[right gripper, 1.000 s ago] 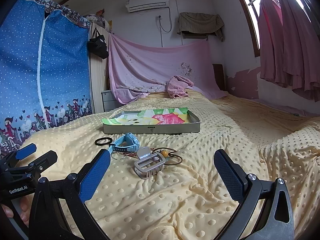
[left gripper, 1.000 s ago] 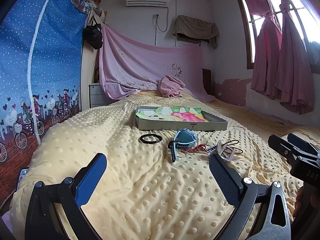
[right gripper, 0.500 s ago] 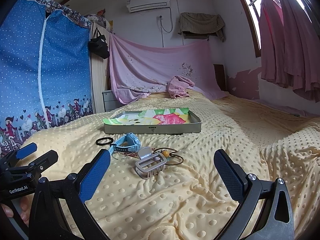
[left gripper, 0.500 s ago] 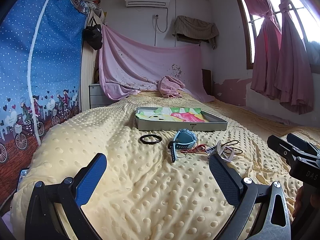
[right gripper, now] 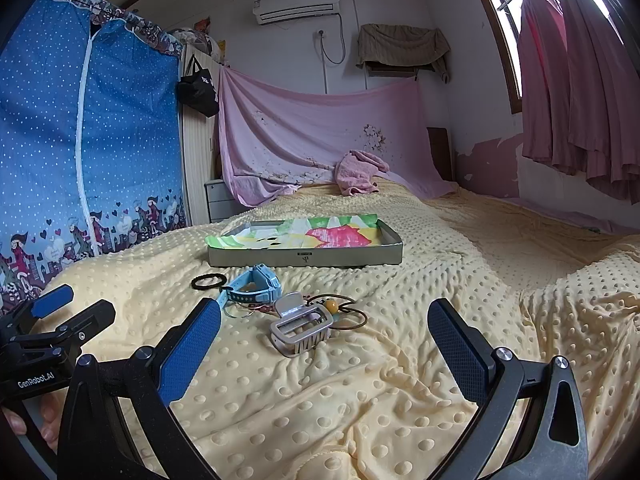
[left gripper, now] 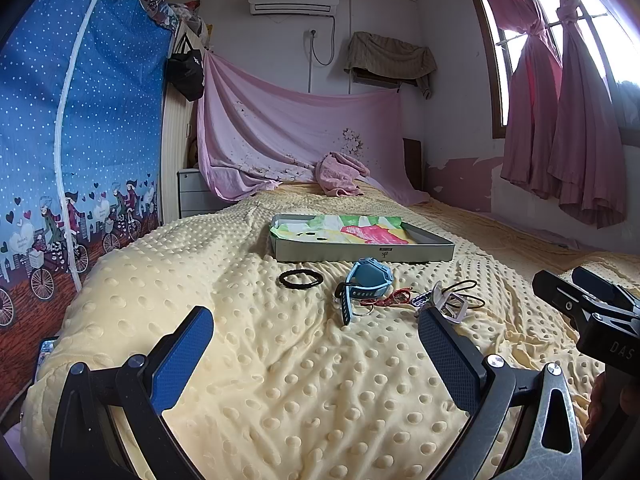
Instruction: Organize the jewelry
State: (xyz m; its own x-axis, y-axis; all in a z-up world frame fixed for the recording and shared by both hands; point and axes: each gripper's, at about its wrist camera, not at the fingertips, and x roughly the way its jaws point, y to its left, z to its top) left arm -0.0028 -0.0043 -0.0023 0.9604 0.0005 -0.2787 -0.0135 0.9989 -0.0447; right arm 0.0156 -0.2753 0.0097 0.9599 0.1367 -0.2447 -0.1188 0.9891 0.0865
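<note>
On the yellow dotted blanket lie a black hair tie (left gripper: pixel 300 279) (right gripper: pixel 209 281), a light blue watch (left gripper: pixel 366 282) (right gripper: pixel 256 286), a red cord (left gripper: pixel 390 299), a silver hair claw clip (right gripper: pixel 301 325) (left gripper: pixel 450 304) and a brown cord with a yellow bead (right gripper: pixel 334 307). Behind them stands a shallow grey tray (left gripper: pixel 364 252) (right gripper: pixel 304 258) lined with colourful paper. My left gripper (left gripper: pixel 314 354) is open and empty, short of the watch. My right gripper (right gripper: pixel 324 344) is open and empty, just short of the clip.
A pink cloth bundle (left gripper: pixel 340 174) lies at the bed's far end under a draped pink sheet. A blue fabric wardrobe (left gripper: pixel 76 140) stands on the left, pink curtains (left gripper: pixel 568 128) on the right. The blanket is wrinkled near the grippers.
The right gripper has eased slightly toward the clip. The left view is almost unchanged. Both grippers stay open.
</note>
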